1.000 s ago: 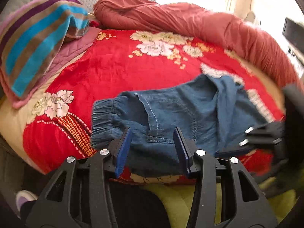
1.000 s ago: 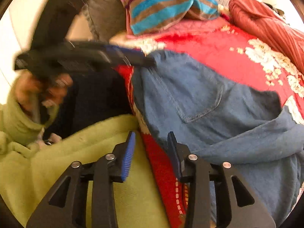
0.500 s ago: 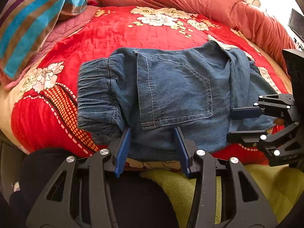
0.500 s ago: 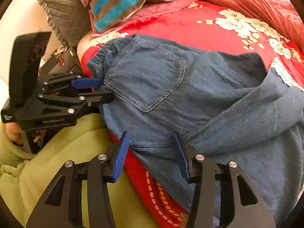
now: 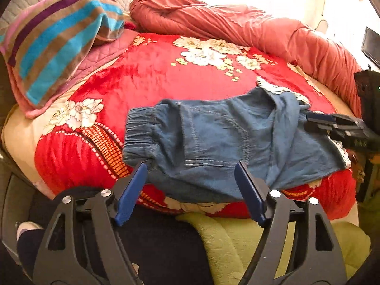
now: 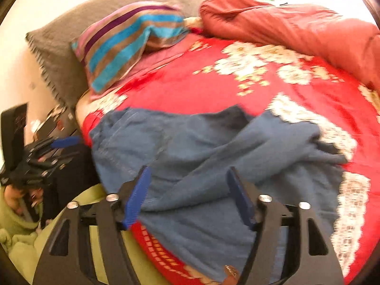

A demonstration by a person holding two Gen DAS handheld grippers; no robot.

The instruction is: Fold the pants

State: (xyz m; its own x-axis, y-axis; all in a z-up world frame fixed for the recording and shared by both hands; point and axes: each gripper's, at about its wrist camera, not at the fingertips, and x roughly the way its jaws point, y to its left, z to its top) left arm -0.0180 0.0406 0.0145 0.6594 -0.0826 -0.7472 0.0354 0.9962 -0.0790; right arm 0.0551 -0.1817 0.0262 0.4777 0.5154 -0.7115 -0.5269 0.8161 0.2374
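Observation:
Blue denim pants (image 5: 225, 137) lie folded on a red flowered blanket (image 5: 154, 80) near the bed's front edge, elastic waistband at the left. They also show in the right wrist view (image 6: 213, 154), blurred. My left gripper (image 5: 193, 192) is open and empty, just in front of the pants' near edge. My right gripper (image 6: 187, 194) is open and empty, above the pants' near edge. The right gripper also shows in the left wrist view (image 5: 332, 125) at the pants' right end. The left gripper shows in the right wrist view (image 6: 54, 149), off the bed's left side.
A striped pillow (image 5: 52, 45) and a grey pillow (image 6: 59, 47) lie at the bed's far left. A rolled salmon quilt (image 5: 249, 30) runs along the back. The person's green garment (image 5: 249, 237) and dark trousers (image 5: 166, 249) are in front of the bed.
Both grippers have pulled back and up from the pants and opened wider. The pants lie where they were.

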